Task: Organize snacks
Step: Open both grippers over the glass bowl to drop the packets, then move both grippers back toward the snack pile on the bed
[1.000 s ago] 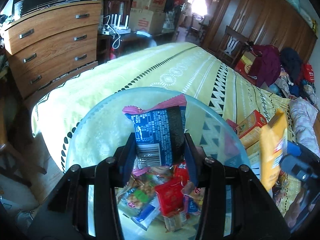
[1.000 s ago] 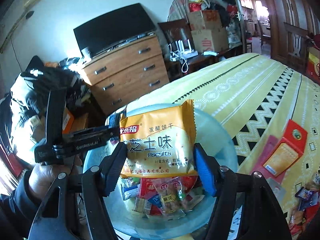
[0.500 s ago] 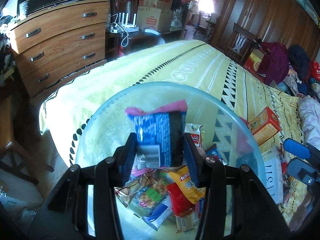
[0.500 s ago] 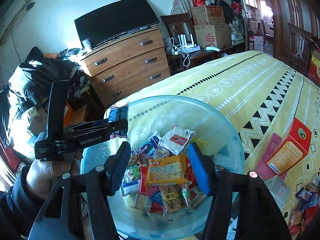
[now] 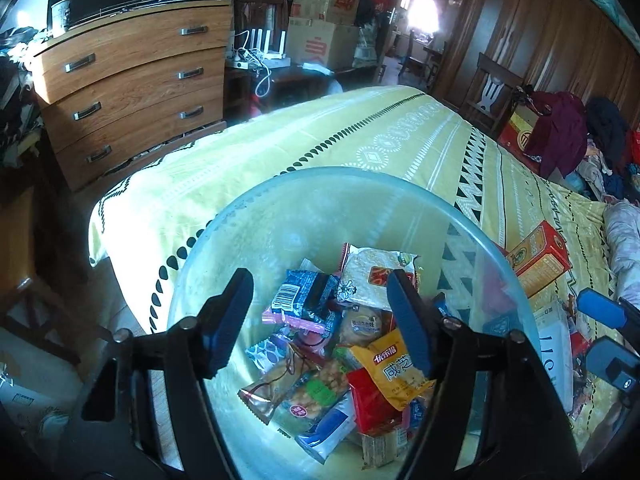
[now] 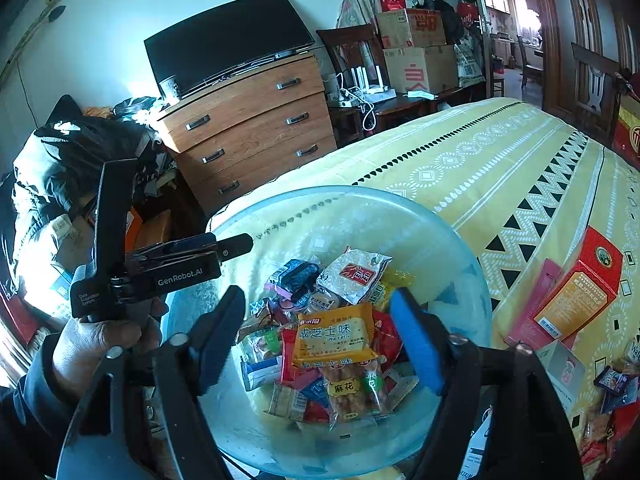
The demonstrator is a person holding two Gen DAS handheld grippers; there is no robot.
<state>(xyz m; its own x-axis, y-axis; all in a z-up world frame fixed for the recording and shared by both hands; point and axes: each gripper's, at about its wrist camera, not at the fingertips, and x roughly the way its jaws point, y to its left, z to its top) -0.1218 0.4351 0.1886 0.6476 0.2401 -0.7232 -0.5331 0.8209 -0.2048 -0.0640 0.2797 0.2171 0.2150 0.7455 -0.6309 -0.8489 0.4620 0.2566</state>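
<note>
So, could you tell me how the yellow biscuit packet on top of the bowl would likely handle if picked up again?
The yellow biscuit packet looks like thin, glossy film, so it may slip a little between the tongs. It seems flat and probably light, lying loosely atop other snacks in the glass bowl. The biscuits inside could crack if squeezed hard.

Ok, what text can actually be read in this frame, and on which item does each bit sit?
"GenRobot.AI": side of the left gripper.
"咸芝士味": orange biscuit packet in the bowl.
"麻花": clear twist-snack pack.
Red box, barcodes and cardboard cartons: print too small or blurred.
</note>
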